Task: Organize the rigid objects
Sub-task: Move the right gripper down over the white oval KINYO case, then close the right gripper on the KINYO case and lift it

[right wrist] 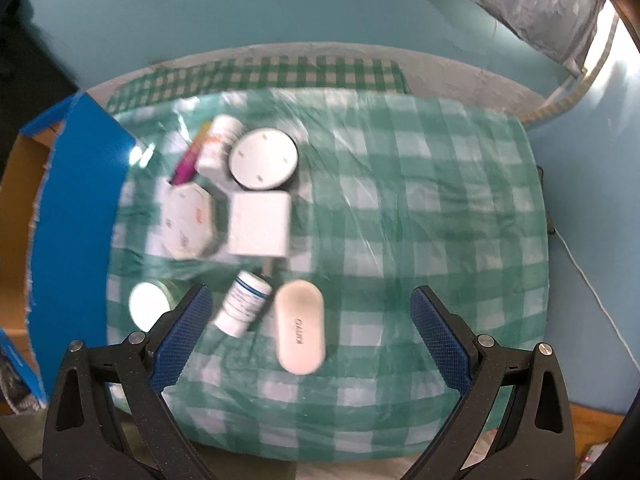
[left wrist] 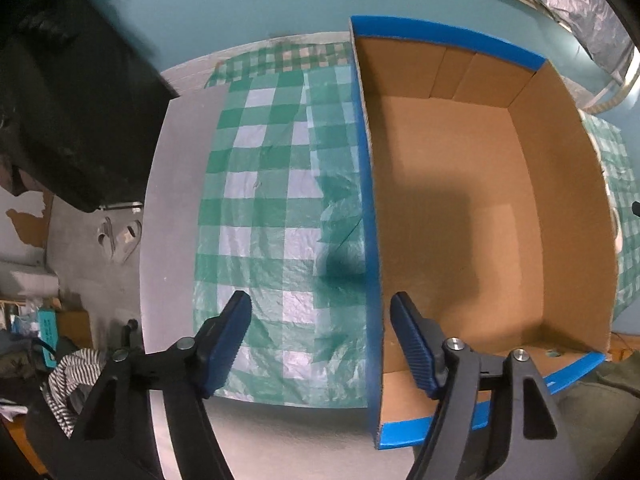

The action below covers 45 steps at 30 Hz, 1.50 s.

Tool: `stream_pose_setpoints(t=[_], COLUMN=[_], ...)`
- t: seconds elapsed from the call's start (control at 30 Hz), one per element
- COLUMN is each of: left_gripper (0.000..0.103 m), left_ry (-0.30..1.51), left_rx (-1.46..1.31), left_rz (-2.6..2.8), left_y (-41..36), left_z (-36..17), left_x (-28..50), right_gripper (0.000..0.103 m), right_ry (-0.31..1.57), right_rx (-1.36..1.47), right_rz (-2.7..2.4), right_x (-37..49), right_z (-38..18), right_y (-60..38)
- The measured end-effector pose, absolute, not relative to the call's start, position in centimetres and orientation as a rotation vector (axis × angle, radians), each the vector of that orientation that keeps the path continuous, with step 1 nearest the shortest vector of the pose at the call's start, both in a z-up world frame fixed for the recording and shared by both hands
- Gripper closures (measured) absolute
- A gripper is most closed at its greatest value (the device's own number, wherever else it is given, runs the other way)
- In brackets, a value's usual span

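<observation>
Straddling the cardboard box [left wrist: 460,208] wall with jaws apart and empty, the left gripper [left wrist: 320,312] could tip it, while the wide-open right gripper [right wrist: 310,308], above the crowded white case [right wrist: 300,326], risks knocking the bottle [right wrist: 243,304] alongside.

Both the left gripper [left wrist: 320,316] and the right gripper [right wrist: 310,306] are showing matte black, faintly speckled triangular arms with elongated cut-outs. Round silver pivot screws [left wrist: 455,344] are gleaming at the joints. Dark blue ribbed pads [right wrist: 438,336] are lining the fingers' inner faces.
</observation>
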<state>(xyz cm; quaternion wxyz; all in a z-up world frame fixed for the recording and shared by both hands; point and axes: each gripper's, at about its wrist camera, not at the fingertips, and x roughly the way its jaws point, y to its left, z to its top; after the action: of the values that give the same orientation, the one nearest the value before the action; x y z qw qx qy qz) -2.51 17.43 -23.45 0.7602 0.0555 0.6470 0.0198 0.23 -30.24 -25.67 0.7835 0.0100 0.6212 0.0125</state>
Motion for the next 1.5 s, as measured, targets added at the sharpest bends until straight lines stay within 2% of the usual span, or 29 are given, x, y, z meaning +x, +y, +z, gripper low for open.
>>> stream_pose_setpoints(t=[0.13, 0.33, 0.53, 0.6, 0.87, 1.1, 1.2, 1.3, 1.37, 1.5], left_gripper=[0.047, 0.063, 0.071, 0.072, 0.073, 0.073, 0.073, 0.075, 0.080, 0.081], left_ry=[1.435, 1.512, 1.567, 1.570, 1.598, 1.602, 1.612, 1.605, 1.603, 1.602], left_rx=[0.095, 0.048, -0.023, -0.013, -0.018, -0.005, -0.005, -0.008, -0.010, 0.012], left_rz=[0.035, -0.002, -0.009, -0.014, -0.023, -0.021, -0.021, -0.017, -0.026, -0.042], left_y=[17.4, 17.4, 18.0, 17.9, 17.8, 17.7, 17.8, 17.7, 17.6, 17.4], left_z=[-23.8, -24.7, -25.6, -25.6, -25.8, -25.9, -26.1, -26.1, -26.2, -26.0], left_x=[-2.5, -3.0, -3.6, -3.8, -3.7, -3.6, -3.5, -3.4, -3.5, -3.6], right_gripper=[0.011, 0.016, 0.023, 0.025, 0.050, 0.055, 0.066, 0.066, 0.066, 0.066], right_ry=[1.397, 1.456, 1.471, 1.485, 1.529, 1.527, 1.520, 1.510, 1.497, 1.467], right_rx=[0.031, 0.009, -0.040, -0.048, -0.036, -0.028, -0.024, 0.003, 0.011, 0.011], right_rz=[0.004, 0.002, 0.020, 0.023, 0.035, 0.063, 0.063, 0.052, 0.047, 0.034], right_x=[-0.2, -0.6, -0.5, -0.4, 0.0, -0.3, 0.0, 0.4, 0.4, 0.2], right_z=[-27.6, -29.8, -30.7, -31.0, -32.5, -34.1, -34.0, -33.8, -33.4, -32.8], right_y=[-30.8, -30.7, -29.6, -29.5, -29.4, -29.6, -29.8, -29.8, -29.9, -30.5])
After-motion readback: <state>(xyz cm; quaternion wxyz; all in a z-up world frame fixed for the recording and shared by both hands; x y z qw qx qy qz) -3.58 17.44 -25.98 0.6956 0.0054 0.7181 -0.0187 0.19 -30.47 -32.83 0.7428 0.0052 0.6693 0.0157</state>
